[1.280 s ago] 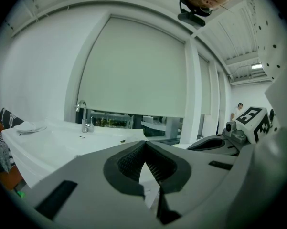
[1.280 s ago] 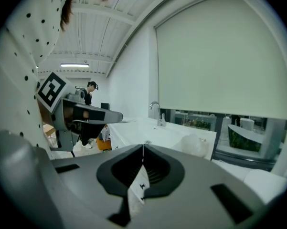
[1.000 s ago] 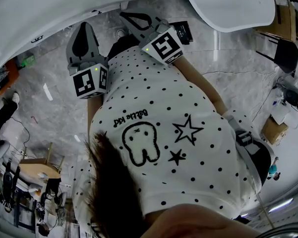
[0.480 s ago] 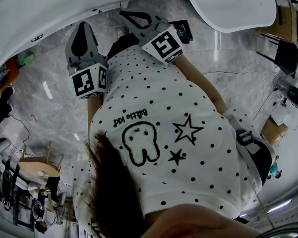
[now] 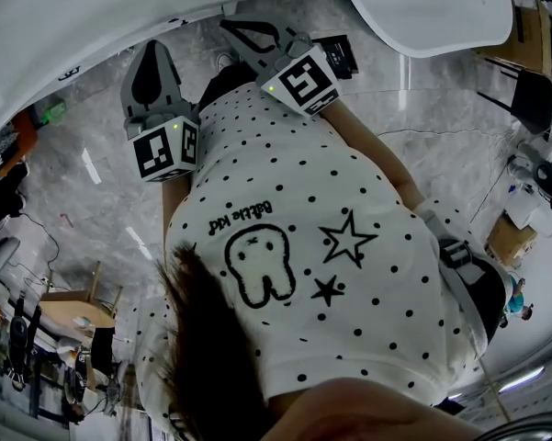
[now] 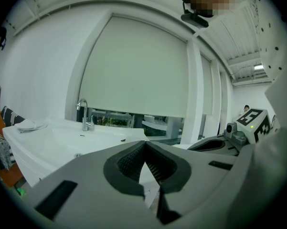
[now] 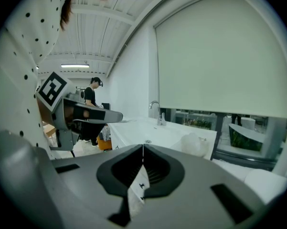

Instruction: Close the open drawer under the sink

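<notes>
The jaws of the grey plastic left gripper (image 6: 144,144) were clenched, ribbed dark pads meeting at the tips with nothing between them. The matching grey right gripper (image 7: 143,148) was closed the same way and also empty. Over the last second neither had shifted. Both marker cubes sat at the same spots against the person's white spotted shirt (image 5: 349,200), and the jaws stayed together. Only the bystanders at the room's far edges had moved.

Both tools were held out from the chest over the grey marble floor (image 5: 92,191), just off the near edge of the long white sink unit (image 6: 62,135) with its chrome tap (image 6: 83,113).

The drawer under that sink showed in no view. Its front lay below what the gripper views took in, and the head view gave only the unit's top. Whether it stood open or pushed home could not be told. The still, empty hands would fit a pause ahead of reaching for it as well as a rest once it was shut.
</notes>
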The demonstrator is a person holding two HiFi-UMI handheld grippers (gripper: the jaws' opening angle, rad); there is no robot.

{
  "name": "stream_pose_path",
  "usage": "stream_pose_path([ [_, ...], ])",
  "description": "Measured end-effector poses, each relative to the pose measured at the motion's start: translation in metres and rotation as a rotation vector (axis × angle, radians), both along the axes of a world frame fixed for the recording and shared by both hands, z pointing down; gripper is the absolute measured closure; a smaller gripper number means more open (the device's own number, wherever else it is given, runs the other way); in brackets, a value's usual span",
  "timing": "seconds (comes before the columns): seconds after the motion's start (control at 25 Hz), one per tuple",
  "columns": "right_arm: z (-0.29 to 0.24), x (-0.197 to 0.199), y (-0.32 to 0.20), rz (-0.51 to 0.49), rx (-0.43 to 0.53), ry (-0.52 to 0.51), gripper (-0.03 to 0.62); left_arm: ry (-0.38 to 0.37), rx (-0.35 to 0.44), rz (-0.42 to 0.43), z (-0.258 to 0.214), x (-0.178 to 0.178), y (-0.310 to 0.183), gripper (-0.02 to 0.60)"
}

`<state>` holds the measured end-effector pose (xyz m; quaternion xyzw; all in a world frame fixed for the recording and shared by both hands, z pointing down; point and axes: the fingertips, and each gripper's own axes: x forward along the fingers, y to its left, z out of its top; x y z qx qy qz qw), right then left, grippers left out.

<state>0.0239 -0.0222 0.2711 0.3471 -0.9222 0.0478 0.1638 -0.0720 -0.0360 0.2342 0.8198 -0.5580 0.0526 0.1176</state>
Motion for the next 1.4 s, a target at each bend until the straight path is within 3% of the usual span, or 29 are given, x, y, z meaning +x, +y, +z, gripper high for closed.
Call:
stream_pose_path([
  [1.4,-0.0001,-0.0003,-0.0005,0.000,0.003,0.006,0.580,0.012,-0.005,-0.008,0.0003,-0.0022,-0.0014,0.577],
])
